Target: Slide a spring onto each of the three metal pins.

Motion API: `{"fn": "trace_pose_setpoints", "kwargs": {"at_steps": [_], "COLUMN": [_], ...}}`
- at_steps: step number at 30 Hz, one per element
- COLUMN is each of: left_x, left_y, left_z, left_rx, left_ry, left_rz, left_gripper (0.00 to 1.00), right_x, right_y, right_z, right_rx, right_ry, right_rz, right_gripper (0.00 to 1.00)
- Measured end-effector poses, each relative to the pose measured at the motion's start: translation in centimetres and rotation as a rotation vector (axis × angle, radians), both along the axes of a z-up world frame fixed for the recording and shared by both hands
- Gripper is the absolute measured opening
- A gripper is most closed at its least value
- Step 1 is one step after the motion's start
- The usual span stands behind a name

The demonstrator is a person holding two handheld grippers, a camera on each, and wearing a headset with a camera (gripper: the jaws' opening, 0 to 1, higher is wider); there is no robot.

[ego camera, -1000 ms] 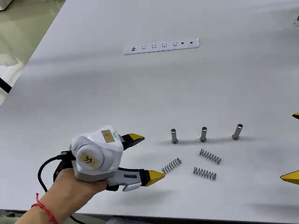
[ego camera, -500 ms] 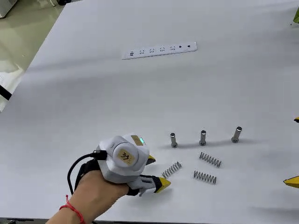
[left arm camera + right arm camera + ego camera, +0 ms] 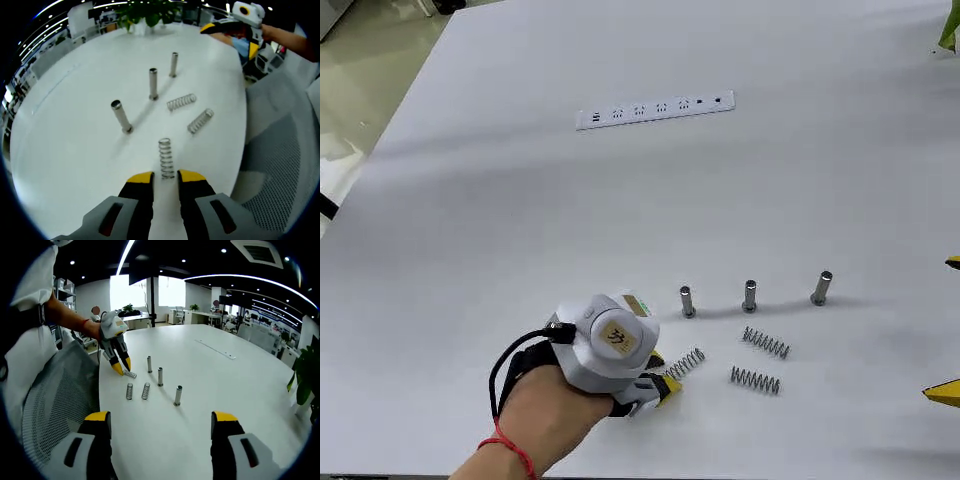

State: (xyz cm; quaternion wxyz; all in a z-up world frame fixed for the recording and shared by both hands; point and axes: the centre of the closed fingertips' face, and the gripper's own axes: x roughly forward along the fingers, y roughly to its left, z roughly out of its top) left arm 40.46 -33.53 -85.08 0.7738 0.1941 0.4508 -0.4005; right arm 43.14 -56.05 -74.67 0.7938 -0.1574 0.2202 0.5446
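In the head view, a white tabletop (image 3: 520, 220) is seen, on which three metal pins are stood upright in a row: the left pin (image 3: 687, 301), the middle pin (image 3: 750, 295) and the right pin (image 3: 821, 288). Nearer than the pins, three springs are laid flat: the left spring (image 3: 685, 363), the far spring (image 3: 765, 343) and the near spring (image 3: 755, 380). The left tongs (image 3: 660, 372) are held in a hand (image 3: 550, 410) at the near left, with their yellow tips set at the near end of the left spring. The yellow tips of the right tongs (image 3: 948, 327) are seen at the right edge, well apart from the springs. A white power strip (image 3: 655, 110) is laid at the far side. In the left gripper view, the left tongs are shown narrowly open, with the near end of the left spring lying in the gap between the tips and a little space seen on either side of it. In the right gripper view, the right tongs are shown spread wide with nothing held, pointed toward the pins and springs. A mesh chair back (image 3: 55, 385) is seen beside the tabletop there.
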Motion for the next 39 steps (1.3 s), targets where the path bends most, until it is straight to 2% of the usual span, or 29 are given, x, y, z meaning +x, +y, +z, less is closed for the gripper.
{"fn": "trace_pose_setpoints", "kwargs": {"at_steps": [1,10,19,26,36,39], "left_x": [-0.12,0.10,0.23,0.21,0.01,-0.04], "left_y": [0.07,0.21,0.17,0.07,-0.04,-0.14], "left_z": [-0.06,-0.05,-0.06,-0.09,-0.06,0.09], "left_rx": [0.006,0.051,0.062,0.052,0.010,-0.016], "left_ry": [0.007,-0.016,-0.014,-0.019,-0.007,-0.002], "left_rz": [0.000,-0.026,-0.042,-0.052,-0.022,-0.001], "left_gripper": [0.18,0.14,0.11,0.11,0.11,0.11], "right_x": [-0.02,0.07,0.06,-0.04,-0.09,-0.14], "right_y": [-0.02,-0.05,-0.17,-0.21,-0.01,-0.01], "right_z": [0.01,0.03,-0.05,-0.22,-0.23,-0.22], "right_rx": [0.001,0.001,0.000,-0.003,-0.008,-0.010], "right_ry": [0.000,-0.001,0.001,0.009,0.010,0.010], "right_rz": [-0.001,-0.004,-0.009,-0.009,-0.005,-0.004], "right_gripper": [0.83,0.83,0.83,0.82,0.81,0.81]}}
